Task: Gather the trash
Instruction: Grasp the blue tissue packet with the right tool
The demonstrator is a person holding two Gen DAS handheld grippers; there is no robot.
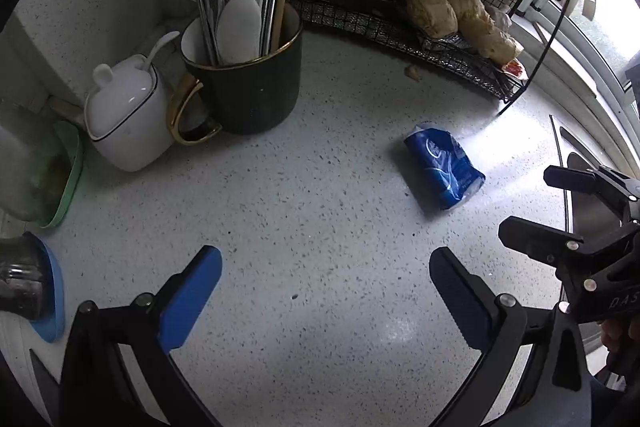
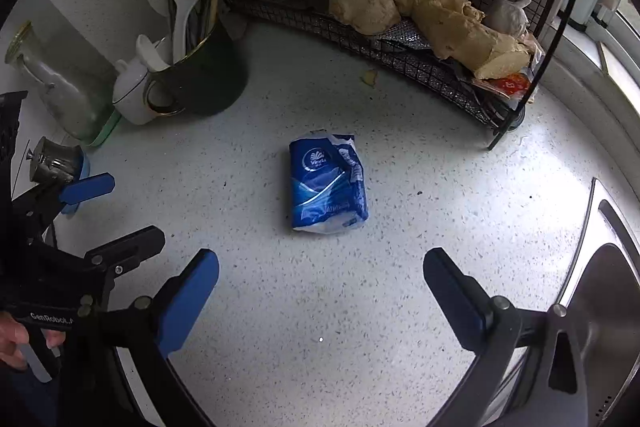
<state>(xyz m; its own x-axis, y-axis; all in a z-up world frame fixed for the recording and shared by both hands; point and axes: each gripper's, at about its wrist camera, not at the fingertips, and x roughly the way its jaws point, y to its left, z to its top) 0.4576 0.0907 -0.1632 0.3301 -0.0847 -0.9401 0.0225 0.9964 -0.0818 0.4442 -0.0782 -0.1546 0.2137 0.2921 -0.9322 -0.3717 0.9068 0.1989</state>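
Two tongs, left tongs and right tongs, hover wide open over the speckled table; a crumpled blue tissue packet lies untouched just ahead of the right pair.

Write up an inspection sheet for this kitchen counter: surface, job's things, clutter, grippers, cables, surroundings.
Surface: speckled white countertop, dry, a few dark specks.
Job's things: blue tissue pack, crumpled, lying flat and alone mid-counter; small yellowish scrap in front of the wire rack.
Clutter: dark mug packed with ladles and utensils; white lidded pot beside it; glass jar; wire rack holding ginger pieces and garlic.
Grippers: left gripper open, empty; right gripper open, empty, tissue pack ahead of it.
Cables: nothing seen.
Surroundings: steel sink at right; window ledge behind the rack.
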